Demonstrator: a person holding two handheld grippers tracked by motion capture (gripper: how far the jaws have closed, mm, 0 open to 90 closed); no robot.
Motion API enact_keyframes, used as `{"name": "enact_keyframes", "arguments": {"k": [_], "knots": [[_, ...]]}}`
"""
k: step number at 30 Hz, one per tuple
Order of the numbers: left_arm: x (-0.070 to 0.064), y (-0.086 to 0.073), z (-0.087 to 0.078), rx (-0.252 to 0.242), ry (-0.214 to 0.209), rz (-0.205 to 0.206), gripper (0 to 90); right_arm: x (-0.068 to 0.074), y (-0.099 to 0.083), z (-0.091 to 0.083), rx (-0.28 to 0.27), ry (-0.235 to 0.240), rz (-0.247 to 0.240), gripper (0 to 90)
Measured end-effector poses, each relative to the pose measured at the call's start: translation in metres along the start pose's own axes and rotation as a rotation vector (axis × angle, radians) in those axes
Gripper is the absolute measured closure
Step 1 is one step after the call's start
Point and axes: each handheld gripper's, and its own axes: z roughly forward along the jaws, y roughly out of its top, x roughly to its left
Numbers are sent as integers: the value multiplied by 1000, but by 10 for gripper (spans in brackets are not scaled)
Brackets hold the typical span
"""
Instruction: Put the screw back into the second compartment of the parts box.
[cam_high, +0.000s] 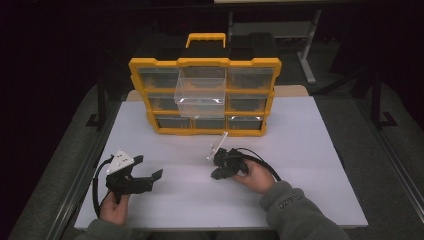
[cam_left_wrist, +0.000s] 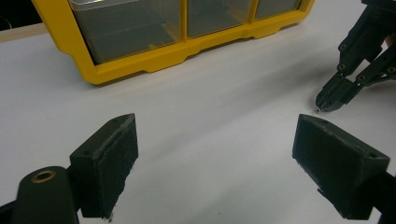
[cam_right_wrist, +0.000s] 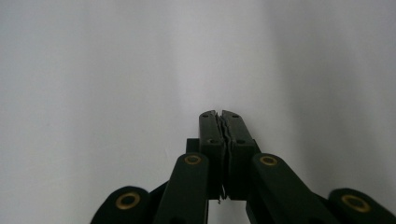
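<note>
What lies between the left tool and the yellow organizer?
Only bare white table: the left gripper view shows nothing between the left tool and the organizer.

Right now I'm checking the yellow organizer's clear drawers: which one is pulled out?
The clear plastic middle drawer of the top row: it juts forward, while the other drawers sit flush in the yellow-framed organizer.

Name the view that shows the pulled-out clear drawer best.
The high view: the whole clear drawer shows there, sticking out of the middle column of the yellow organizer. The left gripper view catches part of the organizer's lower front, so which drawers show there I cannot tell. The right gripper view looks at the white table.
</note>
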Motion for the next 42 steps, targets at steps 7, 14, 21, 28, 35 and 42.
{"name": "enact_keyframes", "arguments": {"k": [7,14,21,28,35,42], "knots": [[-1,0,0,-2,1,-5,139,-3,-4,-14,-22,2,22,873],[0,0,0,-2,0,-3,139,-8,-11,-31,-40,9,48,872],[-1,0,0,-1,2,-3,139,-12,-18,-48,-50,20,74,872],[-1,0,0,-7,3,-6,139,-16,-22,-69,-65,27,103,871],[-1,0,0,-7,2,-7,139,-22,-23,-91,-79,25,111,871],[-2,0,0,-3,2,-6,139,-24,-20,-113,-95,15,116,871]]}}
